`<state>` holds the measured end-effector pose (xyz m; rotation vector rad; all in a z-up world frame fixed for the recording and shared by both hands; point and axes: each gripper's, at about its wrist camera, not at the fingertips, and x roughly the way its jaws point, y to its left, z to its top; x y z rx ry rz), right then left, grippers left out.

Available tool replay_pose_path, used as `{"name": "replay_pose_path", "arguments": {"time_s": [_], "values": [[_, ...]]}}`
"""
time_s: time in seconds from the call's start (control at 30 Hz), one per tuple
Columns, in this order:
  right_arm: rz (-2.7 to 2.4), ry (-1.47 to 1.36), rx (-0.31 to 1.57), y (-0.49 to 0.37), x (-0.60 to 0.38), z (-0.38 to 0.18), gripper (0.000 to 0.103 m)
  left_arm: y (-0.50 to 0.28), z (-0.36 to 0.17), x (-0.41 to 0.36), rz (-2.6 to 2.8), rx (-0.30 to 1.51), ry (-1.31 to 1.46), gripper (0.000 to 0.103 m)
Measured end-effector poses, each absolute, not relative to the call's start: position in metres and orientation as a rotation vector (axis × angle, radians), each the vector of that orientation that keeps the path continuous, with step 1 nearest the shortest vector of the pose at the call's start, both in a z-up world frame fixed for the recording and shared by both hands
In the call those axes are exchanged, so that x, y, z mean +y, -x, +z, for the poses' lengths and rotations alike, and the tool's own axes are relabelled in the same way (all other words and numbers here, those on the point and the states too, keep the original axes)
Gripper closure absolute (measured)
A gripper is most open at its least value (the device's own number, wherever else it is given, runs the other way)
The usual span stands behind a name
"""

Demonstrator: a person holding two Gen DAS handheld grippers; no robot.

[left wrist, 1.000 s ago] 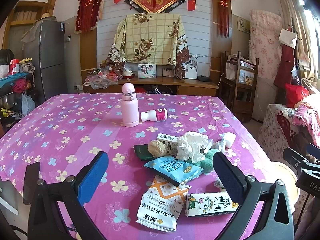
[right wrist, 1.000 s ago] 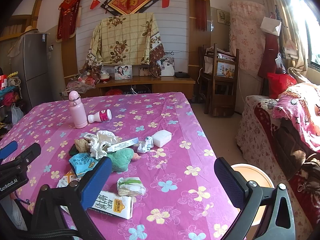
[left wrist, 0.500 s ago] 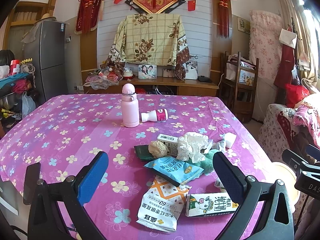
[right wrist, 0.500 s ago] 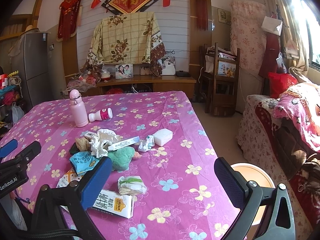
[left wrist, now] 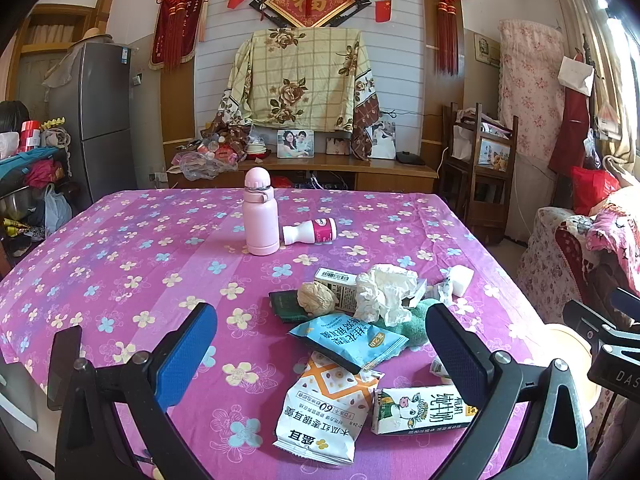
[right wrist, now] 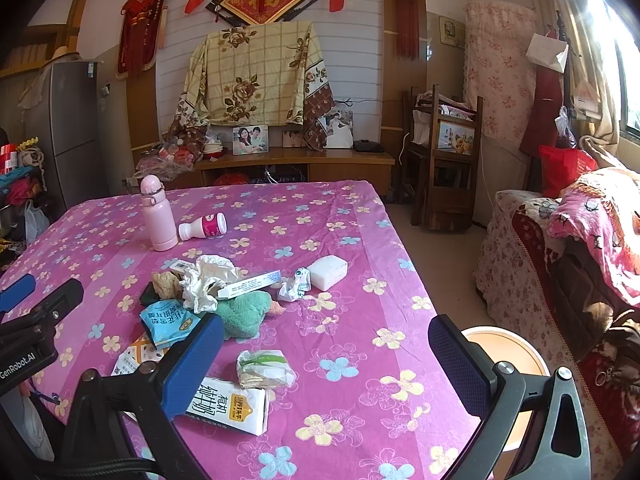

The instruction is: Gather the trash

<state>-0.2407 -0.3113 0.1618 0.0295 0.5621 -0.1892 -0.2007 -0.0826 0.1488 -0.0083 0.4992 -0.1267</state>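
Presently left gripper (left wrist: 320, 344) and right gripper (right wrist: 324, 354) both hover spread and empty over the worktop (left wrist: 120, 248); trash pile lies centre-right, so take the near milk carton (right wrist: 230, 406) first, pinching its narrow sides.

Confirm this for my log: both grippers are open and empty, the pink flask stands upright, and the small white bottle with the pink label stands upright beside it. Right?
Not quite. The small white bottle lies on its side beside the upright pink flask; both wrist views show it. The left gripper and right gripper are indeed open and empty.
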Motion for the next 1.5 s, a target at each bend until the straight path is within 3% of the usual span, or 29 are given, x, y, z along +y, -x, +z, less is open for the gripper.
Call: {"name": "replay_pose_path", "arguments": {"time_s": [1.5], "values": [[-0.158, -0.014, 0.654, 0.229, -0.309, 0.140, 0.000, 0.195, 0.135, -0.083, -0.118, 0.548, 0.005, 0.000]]}}
